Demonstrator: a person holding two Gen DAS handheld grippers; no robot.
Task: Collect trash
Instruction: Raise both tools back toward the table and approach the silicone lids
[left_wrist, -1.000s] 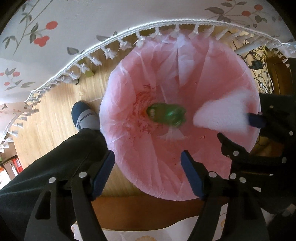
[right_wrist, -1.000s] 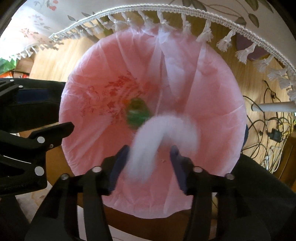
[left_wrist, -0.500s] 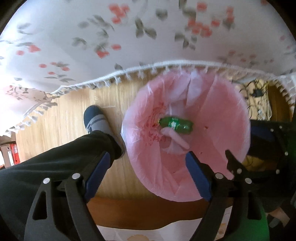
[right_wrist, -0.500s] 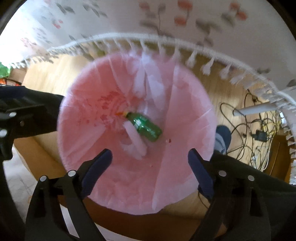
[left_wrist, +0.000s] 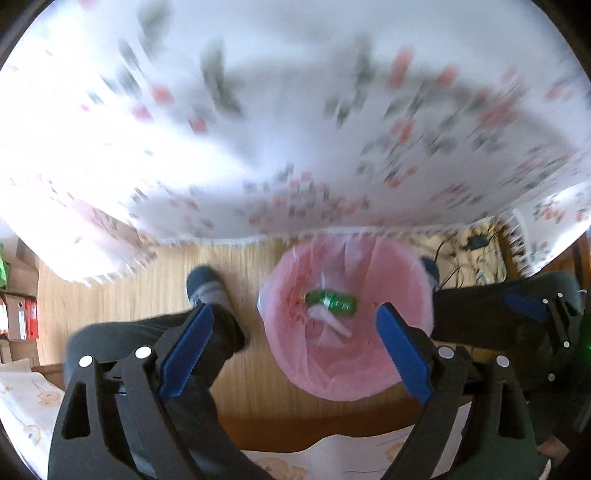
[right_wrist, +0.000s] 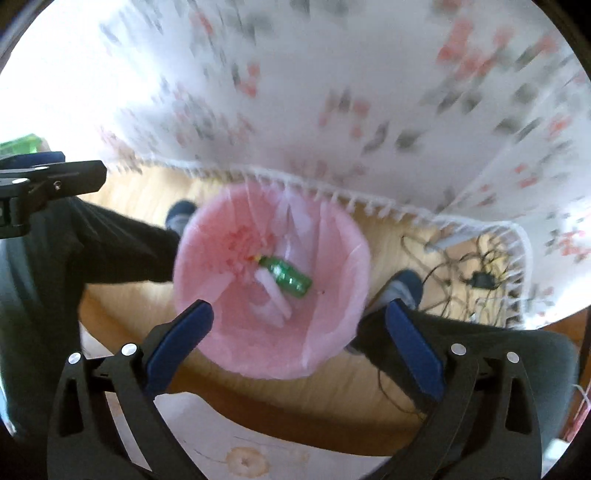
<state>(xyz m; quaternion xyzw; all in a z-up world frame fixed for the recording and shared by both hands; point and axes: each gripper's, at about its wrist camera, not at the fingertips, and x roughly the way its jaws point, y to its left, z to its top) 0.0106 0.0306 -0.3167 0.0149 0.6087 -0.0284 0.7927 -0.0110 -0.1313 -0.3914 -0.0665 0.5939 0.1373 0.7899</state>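
two items binned, both claws empty

the pink-lined bin (left_wrist: 399, 373) sits on the wooden floor in the lower centre of both views, just below the fringed edge of the floral tablecloth (left_wrist: 295, 129). inside it, at the bottom, lie a green bottle (right_wrist: 286, 278) and a white tissue (right_wrist: 273, 295), touching each other. judged from that, two pieces of trash are already deposited.

the left gripper (left_wrist: 291, 350) has just been opening; its jaws stand wide with nothing between them. the right gripper (right_wrist: 299, 345) likewise has just been opening and is spread wide and empty, the bin seen through the gap.

the tablecloth is motion-blurred, so whether more trash remains on the table cannot be told. a person's legs and socked feet (left_wrist: 207, 291) flank the bin.
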